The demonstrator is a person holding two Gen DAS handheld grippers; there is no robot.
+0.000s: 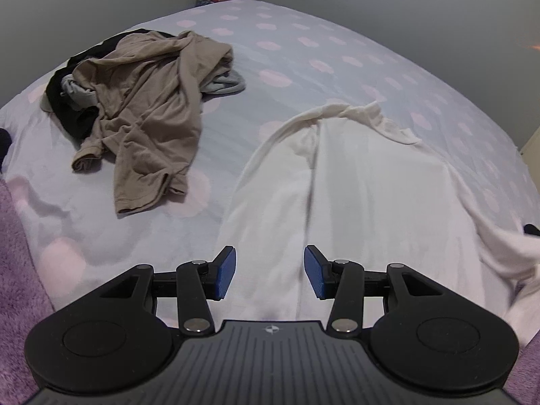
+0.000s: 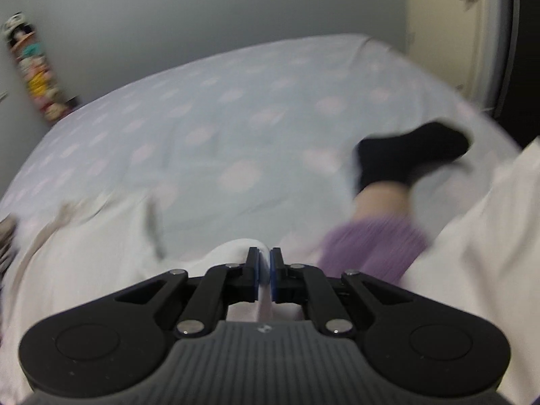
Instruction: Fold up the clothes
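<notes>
A: Right gripper [image 2: 265, 270]: clamped on white shirt [image 1: 354, 209] edge. Left gripper [image 1: 270, 271]: half open, empty, shirt spread just ahead on bed [image 1: 287, 44].

B: Pinch near hem, lift evenly, fold across.

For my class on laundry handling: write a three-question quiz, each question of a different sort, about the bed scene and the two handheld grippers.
1. True or false: the right gripper is shut on a fold of the white cotton garment.
2. Multiple choice: the crumpled tan T-shirt lies on
A. a wooden floor
B. the pale blue bedsheet with pink spots
C. a chair
3. Fill in: the left gripper hovers over the white garment with its blue pads ____.

Key: 1 true; 2 B; 3 apart, holding nothing.
</notes>
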